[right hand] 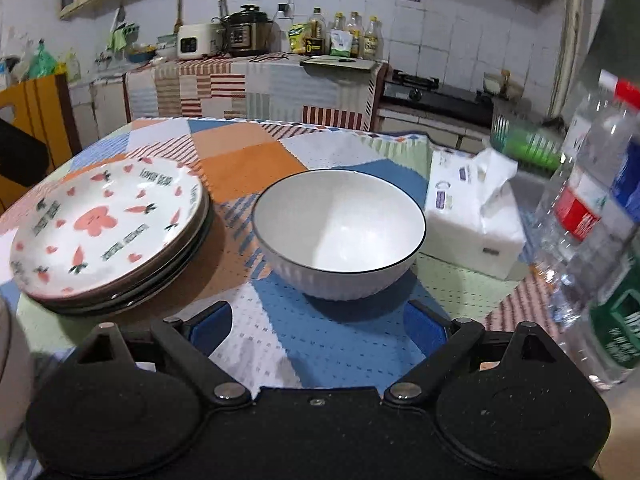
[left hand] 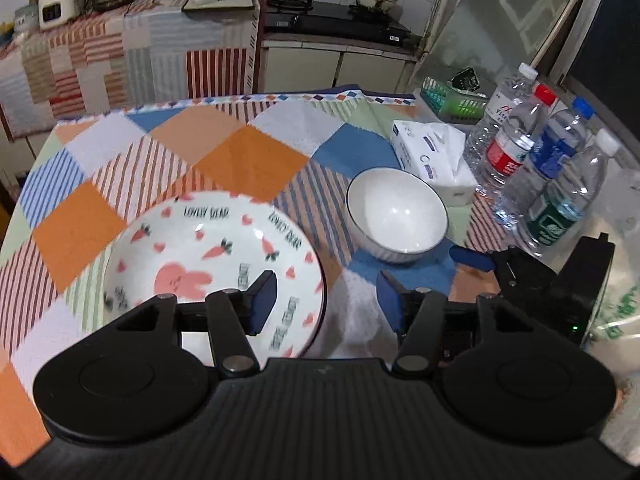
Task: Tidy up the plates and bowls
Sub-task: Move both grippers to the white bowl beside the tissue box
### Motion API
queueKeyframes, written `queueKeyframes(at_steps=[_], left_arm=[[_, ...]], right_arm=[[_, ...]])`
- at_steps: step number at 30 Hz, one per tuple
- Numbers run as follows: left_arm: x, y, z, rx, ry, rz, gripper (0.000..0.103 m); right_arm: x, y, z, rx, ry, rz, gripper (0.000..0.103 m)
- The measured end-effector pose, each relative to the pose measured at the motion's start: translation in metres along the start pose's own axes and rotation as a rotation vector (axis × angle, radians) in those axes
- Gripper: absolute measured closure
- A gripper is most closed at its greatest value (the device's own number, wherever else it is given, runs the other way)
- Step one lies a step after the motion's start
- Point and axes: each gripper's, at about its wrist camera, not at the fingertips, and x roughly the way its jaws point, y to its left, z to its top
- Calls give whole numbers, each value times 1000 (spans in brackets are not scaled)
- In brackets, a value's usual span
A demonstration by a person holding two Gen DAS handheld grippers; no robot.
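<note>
A stack of plates, the top one white with pink bunny and carrot prints [left hand: 208,256] [right hand: 108,232], lies on the patchwork tablecloth. A white ribbed bowl with a dark rim [left hand: 396,216] [right hand: 340,232] stands upright to its right. My left gripper [left hand: 326,304] is open and empty, above the near right edge of the plates, its left finger over the plate. My right gripper [right hand: 318,330] is open and empty, just in front of the bowl; it also shows in the left wrist view [left hand: 472,258].
A white tissue box [left hand: 436,160] [right hand: 472,224] sits right of the bowl. Several water bottles [left hand: 540,176] [right hand: 600,240] stand at the right edge. A green basket [left hand: 452,100] is behind them. A kitchen counter and stove lie beyond the table.
</note>
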Motion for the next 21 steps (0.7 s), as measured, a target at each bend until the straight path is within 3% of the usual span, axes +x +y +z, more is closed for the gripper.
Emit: queueKeyframes(at_steps=[7, 14, 21], left_arm=[[41, -25, 17, 61, -46, -3, 49], [92, -33, 29, 111, -11, -11, 49], [132, -31, 33, 84, 19, -2, 49]], right_arm=[[31, -11, 0, 61, 8, 38, 8], [48, -12, 4, 26, 30, 43, 8], [62, -11, 10, 1, 32, 37, 8]])
